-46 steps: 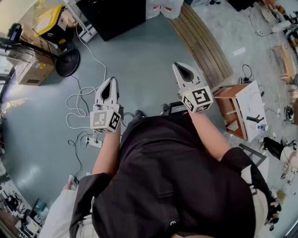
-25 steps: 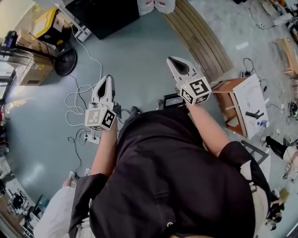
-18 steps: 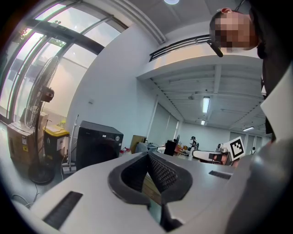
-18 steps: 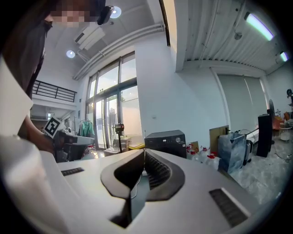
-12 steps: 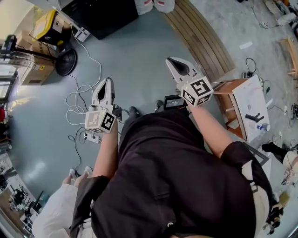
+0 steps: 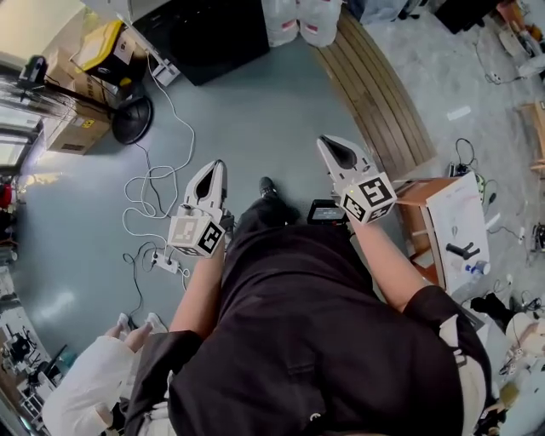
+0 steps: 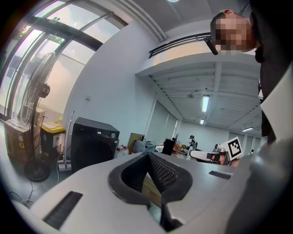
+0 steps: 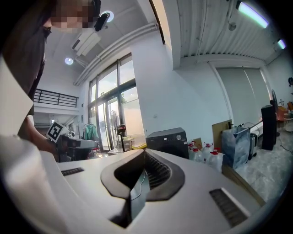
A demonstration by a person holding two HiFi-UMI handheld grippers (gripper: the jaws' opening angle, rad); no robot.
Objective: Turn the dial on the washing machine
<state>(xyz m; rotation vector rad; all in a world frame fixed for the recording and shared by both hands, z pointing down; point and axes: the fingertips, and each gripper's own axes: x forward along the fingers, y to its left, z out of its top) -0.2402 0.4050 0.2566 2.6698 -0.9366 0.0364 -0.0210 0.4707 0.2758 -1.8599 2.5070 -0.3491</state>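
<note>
The black washing machine [image 6: 213, 34] stands on the grey floor at the top of the head view, well ahead of both grippers. It also shows in the left gripper view as a dark washing machine [image 7: 94, 148], with a small round dial [image 7: 112, 135] near its top right corner. In the right gripper view the washing machine [image 8: 168, 139] is far off, its dial [image 8: 176, 137] tiny. My left gripper [image 6: 213, 170] [image 7: 148, 154] is shut and empty. My right gripper [image 6: 328, 146] [image 8: 144, 153] is shut too, with nothing in it. Both point level toward the machine.
A standing fan [image 6: 128, 115], cardboard boxes [image 6: 72, 128] and loose white cables [image 6: 153, 187] with a power strip [image 6: 166, 262] lie left. Wooden boards [image 6: 375, 94] run along the right, beside a small wooden table [image 6: 443, 217]. Water bottles [image 6: 302, 21] stand by the machine. Another person's white sleeve [image 6: 85, 392] is at bottom left.
The person has stepped forward, one foot now showing ahead, and the washing machine sits a little nearer in the head view. Both grippers have travelled along, still shut.
</note>
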